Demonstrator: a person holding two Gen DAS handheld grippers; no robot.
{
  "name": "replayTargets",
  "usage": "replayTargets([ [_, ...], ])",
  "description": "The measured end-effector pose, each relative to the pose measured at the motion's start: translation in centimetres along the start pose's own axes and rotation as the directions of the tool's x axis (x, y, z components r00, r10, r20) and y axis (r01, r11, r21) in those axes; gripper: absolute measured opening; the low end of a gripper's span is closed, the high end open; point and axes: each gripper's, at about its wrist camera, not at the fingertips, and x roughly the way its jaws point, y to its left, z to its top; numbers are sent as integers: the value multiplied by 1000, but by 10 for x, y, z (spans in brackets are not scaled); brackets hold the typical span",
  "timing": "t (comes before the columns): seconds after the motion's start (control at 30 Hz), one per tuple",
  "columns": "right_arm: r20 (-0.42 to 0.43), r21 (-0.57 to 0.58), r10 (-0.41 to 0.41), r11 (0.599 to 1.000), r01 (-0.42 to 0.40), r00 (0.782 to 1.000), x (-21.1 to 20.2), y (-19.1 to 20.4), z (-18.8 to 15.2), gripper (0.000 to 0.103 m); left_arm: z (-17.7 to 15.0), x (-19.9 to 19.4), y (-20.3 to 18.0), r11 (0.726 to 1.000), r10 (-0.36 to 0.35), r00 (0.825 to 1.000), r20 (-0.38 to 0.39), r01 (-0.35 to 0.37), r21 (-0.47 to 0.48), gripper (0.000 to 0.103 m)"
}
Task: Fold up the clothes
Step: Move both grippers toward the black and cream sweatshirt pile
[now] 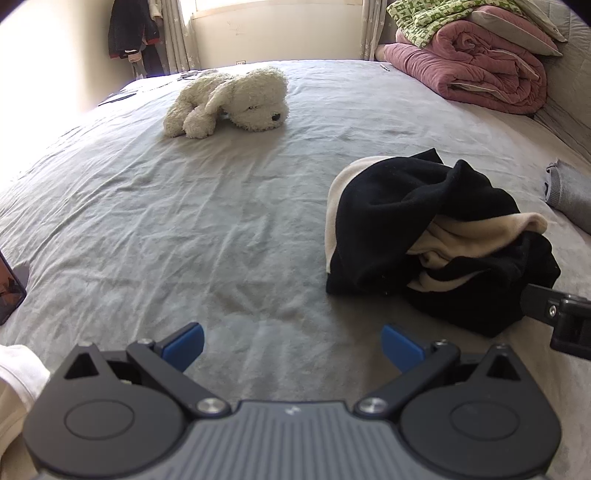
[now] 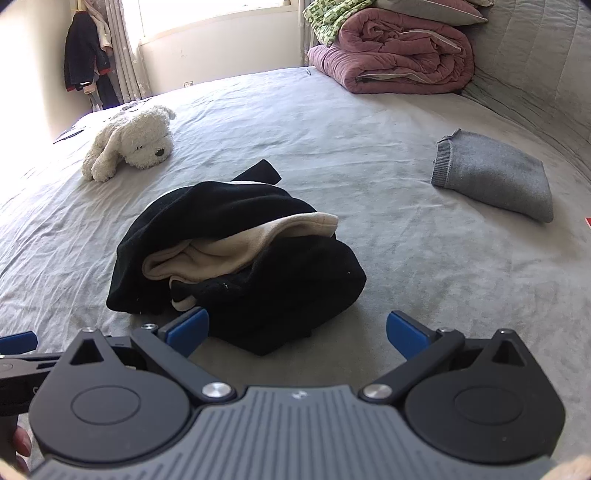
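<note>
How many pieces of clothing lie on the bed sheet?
2 visible: a crumpled black and cream garment just ahead of the right claw, and a folded grey garment farther right. The heap may hide more.

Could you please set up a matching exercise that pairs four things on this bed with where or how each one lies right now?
Things:
1. black and cream garment
2. grey garment
3. white plush dog
4. pink quilt

States:
A. folded flat, lying alone on the sheet
B. crumpled in a heap just ahead of the right gripper
C. rolled up at the far end of the bed, under a green patterned blanket
D. lying on its belly near the far left edge

Pairs: 1-B, 2-A, 3-D, 4-C
</note>
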Motion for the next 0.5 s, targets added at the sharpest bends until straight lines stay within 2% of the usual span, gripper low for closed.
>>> replayTargets([
  [0.23,-6,4,0,1000,0,1000,1,1,-2,103,-1,4,1,1000,14,1000,-2,-14,-9,103],
  [0.5,-23,-5,0,1000,0,1000,7,1,-5,103,0,1,1,1000,-1,1000,-4,1,-12,103],
])
